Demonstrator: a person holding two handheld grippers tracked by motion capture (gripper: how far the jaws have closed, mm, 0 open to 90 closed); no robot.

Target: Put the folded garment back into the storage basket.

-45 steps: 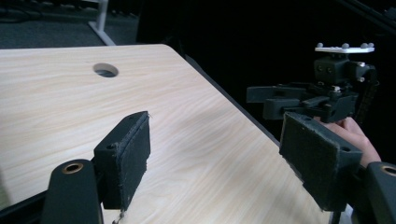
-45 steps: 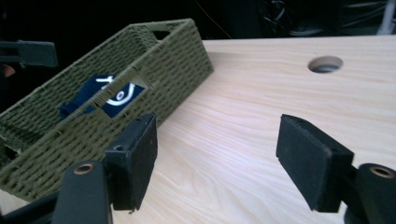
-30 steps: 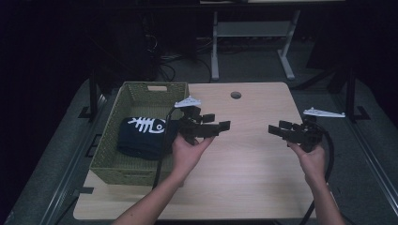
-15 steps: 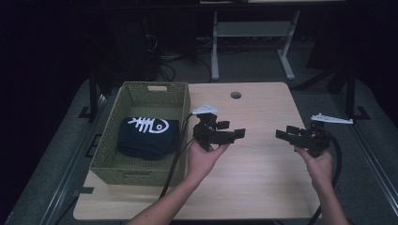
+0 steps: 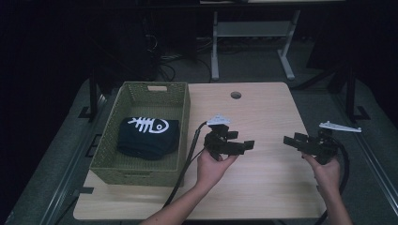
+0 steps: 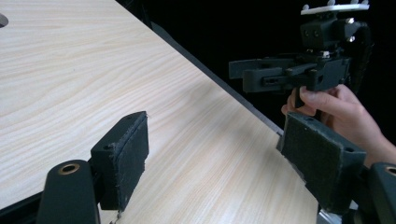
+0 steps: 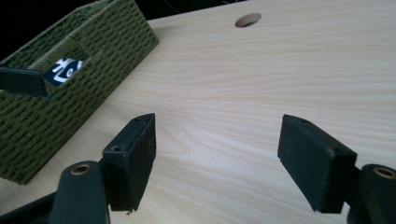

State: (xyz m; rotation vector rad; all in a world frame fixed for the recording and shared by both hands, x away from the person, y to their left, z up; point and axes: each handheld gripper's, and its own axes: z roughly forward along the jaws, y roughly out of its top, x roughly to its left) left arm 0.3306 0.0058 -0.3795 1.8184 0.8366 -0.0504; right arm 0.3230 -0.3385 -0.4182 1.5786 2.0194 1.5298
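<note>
both grippers' flat padded jaws gape empty over the smooth wood-grain table [image 5: 263,187] beside the woven basket [image 5: 112,161].

- Light is falling from above onto the pale wooden table [image 5: 263,117], which is showing up as the brightest area in the high view, while the room around it is sinking into near black.
- The high view is looking soft and grainy, with fine detail smearing.
- The woven green basket [image 5: 141,101] is sitting in dimmer light, its inside shaded.
- In the left gripper view the wood grain is showing crisp, with a mild sheen toward the top left.
- In the right gripper view the near jaws are blurring slightly.
</note>
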